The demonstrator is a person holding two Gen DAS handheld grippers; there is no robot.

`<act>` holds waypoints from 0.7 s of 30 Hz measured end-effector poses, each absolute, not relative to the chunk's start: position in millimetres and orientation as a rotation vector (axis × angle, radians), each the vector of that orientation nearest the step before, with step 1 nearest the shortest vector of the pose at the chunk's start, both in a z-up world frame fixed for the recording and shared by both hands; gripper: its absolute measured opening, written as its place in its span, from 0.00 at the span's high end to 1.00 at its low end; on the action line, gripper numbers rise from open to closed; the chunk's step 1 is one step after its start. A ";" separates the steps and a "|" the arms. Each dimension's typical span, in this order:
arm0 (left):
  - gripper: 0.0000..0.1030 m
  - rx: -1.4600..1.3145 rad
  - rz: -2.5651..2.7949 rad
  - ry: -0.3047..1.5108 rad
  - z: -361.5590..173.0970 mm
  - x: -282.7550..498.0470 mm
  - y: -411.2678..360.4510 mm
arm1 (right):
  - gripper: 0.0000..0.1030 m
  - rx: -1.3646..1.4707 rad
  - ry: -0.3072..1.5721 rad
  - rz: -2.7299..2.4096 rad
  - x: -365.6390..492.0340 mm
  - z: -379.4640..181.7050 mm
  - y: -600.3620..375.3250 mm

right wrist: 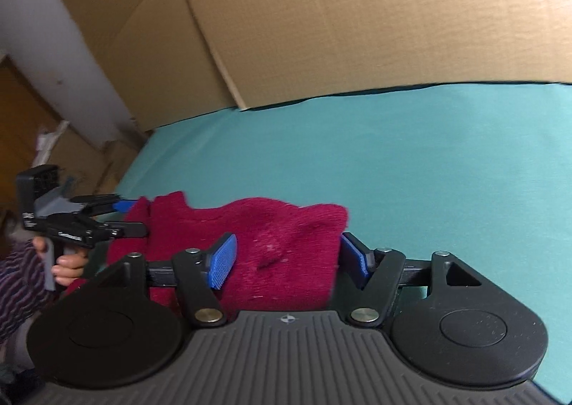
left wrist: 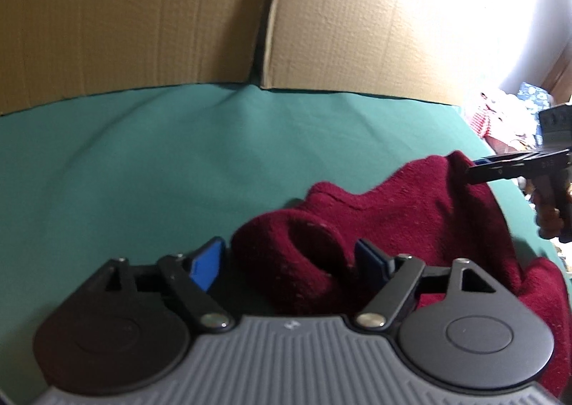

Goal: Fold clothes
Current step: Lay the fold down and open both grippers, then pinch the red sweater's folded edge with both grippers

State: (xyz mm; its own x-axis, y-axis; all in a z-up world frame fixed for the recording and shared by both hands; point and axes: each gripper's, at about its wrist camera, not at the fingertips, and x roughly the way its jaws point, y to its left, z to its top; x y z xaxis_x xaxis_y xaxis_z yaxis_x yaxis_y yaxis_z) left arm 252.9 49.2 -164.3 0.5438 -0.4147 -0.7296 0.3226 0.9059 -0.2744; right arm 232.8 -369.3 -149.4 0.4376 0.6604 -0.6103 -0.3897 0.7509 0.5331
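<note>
Green cloth (left wrist: 143, 162) over the table, cardboard (left wrist: 143, 11) behind. Left view: left gripper (left wrist: 289, 262) spread wide around a bunched red sweater (left wrist: 393, 219), not pinching it. Right view: right gripper (right wrist: 286, 260) also released, sweater (right wrist: 279, 237) between the pads. Looks barely half folded, still lumpy. Plenty of bare cloth ahead; the table edge is close on the left.

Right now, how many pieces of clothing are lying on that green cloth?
1: a dark red sweater, bunched up on the green cloth, near its front edge between the two grippers. Anything under it or outside the pictures would be hidden.
</note>
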 end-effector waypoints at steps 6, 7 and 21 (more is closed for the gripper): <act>0.24 -0.210 -0.497 0.887 -168.0 268.4 40.7 | 0.35 0.313 0.879 0.692 238.4 -149.3 -357.4; 0.32 -0.223 -0.502 0.891 -167.9 270.4 40.0 | 0.35 0.310 0.883 0.691 237.6 -148.4 -357.5; 0.82 0.015 -0.409 0.865 -160.5 261.7 7.3 | 0.75 0.229 0.995 0.503 239.0 -134.1 -343.1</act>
